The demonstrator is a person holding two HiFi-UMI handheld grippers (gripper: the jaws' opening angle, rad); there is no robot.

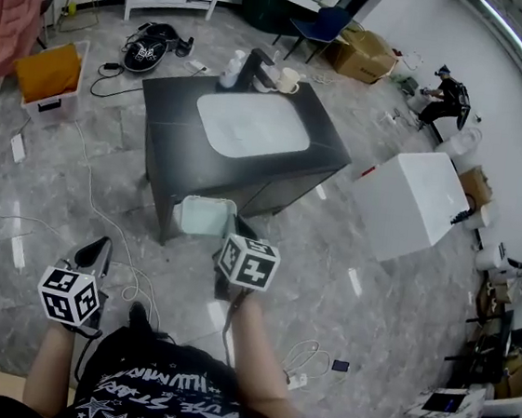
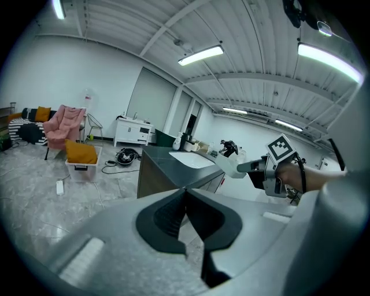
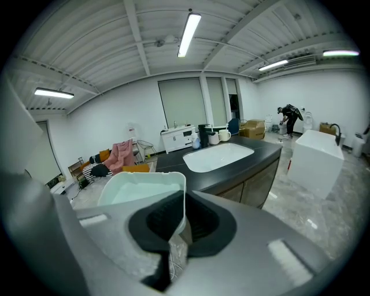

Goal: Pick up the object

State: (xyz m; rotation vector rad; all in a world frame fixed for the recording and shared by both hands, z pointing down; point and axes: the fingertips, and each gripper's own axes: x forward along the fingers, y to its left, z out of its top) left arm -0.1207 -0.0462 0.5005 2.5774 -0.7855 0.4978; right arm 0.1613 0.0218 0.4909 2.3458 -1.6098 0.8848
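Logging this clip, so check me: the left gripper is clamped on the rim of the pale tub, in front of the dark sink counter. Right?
Wrong gripper. The right gripper is clamped on the rim of the pale tub, in front of the dark sink counter; the right gripper view shows it. The left gripper is shut on nothing.

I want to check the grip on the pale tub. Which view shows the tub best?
The right gripper view: the tub fills the foreground, its rim pinched by the right gripper. In the head view the tub is small, seen from above; the left gripper view shows it far off, side-on.
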